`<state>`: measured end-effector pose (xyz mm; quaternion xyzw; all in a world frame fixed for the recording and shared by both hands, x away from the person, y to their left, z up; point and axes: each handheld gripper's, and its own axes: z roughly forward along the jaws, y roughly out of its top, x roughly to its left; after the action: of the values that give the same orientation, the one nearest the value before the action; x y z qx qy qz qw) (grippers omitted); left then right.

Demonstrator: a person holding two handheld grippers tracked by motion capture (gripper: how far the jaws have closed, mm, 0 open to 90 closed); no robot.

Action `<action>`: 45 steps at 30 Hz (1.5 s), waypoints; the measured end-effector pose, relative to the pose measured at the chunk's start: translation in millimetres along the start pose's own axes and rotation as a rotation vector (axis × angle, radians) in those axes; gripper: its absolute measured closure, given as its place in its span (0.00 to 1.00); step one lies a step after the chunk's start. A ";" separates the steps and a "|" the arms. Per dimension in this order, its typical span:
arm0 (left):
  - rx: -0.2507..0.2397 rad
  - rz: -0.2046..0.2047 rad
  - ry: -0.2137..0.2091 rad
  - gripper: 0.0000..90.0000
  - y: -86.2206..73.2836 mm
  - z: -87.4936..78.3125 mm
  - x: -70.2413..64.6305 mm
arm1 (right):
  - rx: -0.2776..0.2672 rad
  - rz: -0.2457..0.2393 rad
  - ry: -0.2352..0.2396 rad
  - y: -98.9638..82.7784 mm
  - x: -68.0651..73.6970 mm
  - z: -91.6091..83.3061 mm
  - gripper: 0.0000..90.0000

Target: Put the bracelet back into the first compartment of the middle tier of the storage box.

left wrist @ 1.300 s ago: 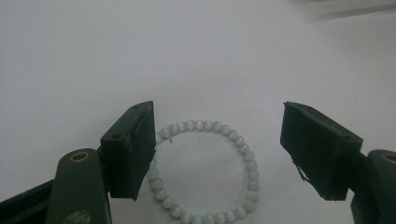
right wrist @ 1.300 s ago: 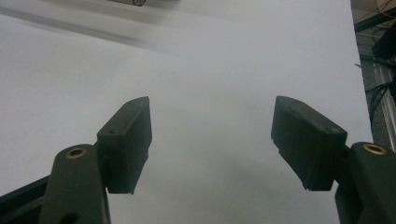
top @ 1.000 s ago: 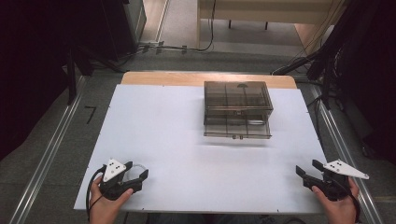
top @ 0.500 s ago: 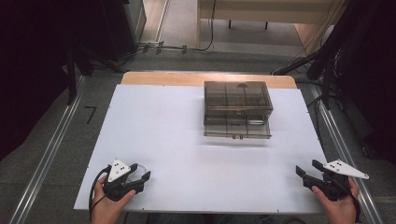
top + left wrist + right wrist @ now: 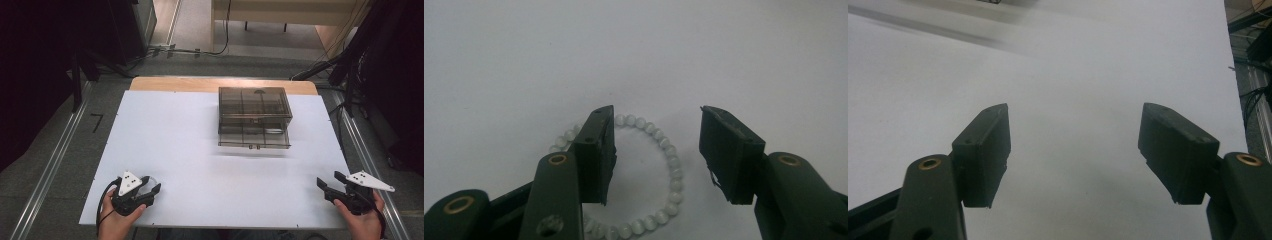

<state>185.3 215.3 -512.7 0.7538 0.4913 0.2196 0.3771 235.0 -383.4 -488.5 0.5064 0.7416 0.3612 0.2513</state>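
We see the left gripper (image 5: 150, 192) held low over the near-left corner of the flat white table top (image 5: 185, 150), with the person's left hand (image 5: 117, 225) coming in from the near edge. Under it lies a small bracelet of round, milky white beads (image 5: 644, 175), a closed ring lying flat on the white surface. In the left gripper view one black jaw stands over the left part of the ring and hides some beads, while the other jaw stands just outside the ring's right side, apart from the beads. The jaws have just been closing, yet a clear gap remains between them; part of the bracelet lies in that gap, and we see neither pad pressing on a bead. The right gripper (image 5: 330, 187) sits at the near-right corner of the table top, in the person's right hand (image 5: 362, 222), its jaws spread wide with only bare white surface between them. At the far middle of the table top, slightly to the right, stands a smoky translucent plastic box with two stacked drawers (image 5: 254, 117), well apart from both grippers and from the bracelet.
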 end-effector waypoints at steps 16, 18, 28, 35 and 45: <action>0.030 0.051 -0.025 0.74 0.9 4.1 -4.9 | 0.002 0.000 -0.002 0.0 -0.2 0.4 0.31; 0.031 0.050 -0.022 0.75 0.8 4.4 -4.8 | 0.002 0.000 -0.002 0.1 -0.2 0.4 0.31; 0.033 0.051 -0.004 0.85 0.8 5.2 -5.4 | 0.004 -0.001 -0.003 0.0 -0.1 0.5 0.31; 0.032 0.061 0.013 0.91 0.5 6.0 -6.2 | 0.004 -0.003 -0.005 -0.1 -0.2 0.6 0.31; 0.028 0.058 0.017 0.96 0.3 7.0 -6.4 | 0.004 -0.003 -0.006 0.1 0.4 0.6 0.31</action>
<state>187.7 206.9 -516.6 0.7711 0.4753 0.2301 0.3558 235.4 -382.8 -488.8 0.5068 0.7424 0.3577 0.2531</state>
